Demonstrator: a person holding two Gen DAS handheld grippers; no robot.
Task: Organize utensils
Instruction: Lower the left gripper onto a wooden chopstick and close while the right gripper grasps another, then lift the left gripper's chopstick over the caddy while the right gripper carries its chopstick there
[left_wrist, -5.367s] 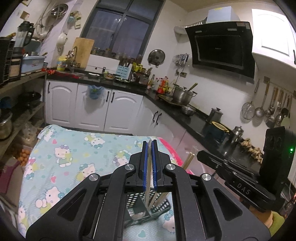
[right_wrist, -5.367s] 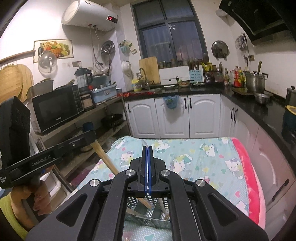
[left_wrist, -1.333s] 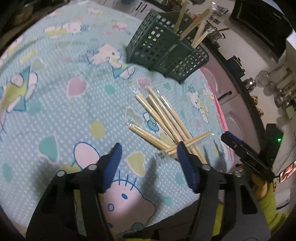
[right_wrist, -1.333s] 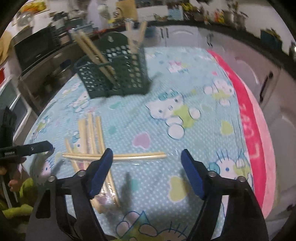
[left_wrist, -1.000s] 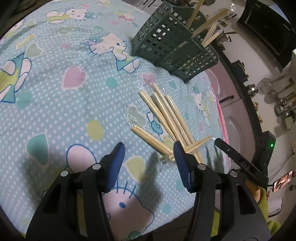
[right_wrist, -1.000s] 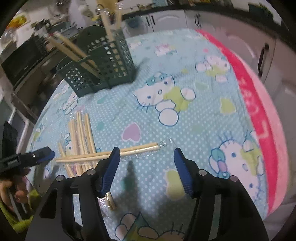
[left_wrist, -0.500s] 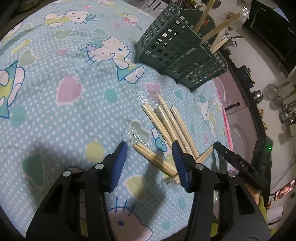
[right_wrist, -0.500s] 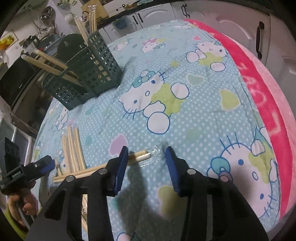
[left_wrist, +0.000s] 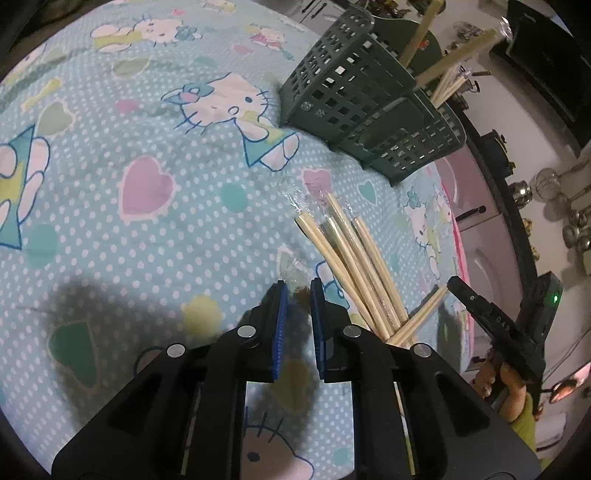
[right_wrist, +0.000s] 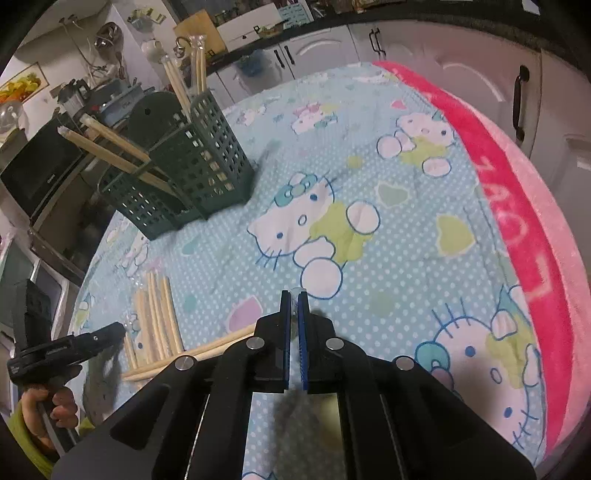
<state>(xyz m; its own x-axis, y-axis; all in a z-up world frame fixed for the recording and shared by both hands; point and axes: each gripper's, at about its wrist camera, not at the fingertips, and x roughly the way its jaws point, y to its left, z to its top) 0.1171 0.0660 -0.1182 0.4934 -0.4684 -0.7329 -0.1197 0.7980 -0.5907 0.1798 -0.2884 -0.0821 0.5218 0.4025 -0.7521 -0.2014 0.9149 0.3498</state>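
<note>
Pink blanket edge (right_wrist: 524, 206), letters unreadable

Chopsticks (left_wrist: 354, 251) before basket (left_wrist: 354, 99)

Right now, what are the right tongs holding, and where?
The right tongs pinch a clear-wrapped pair of pale wooden chopsticks at its wrapper end.
</note>
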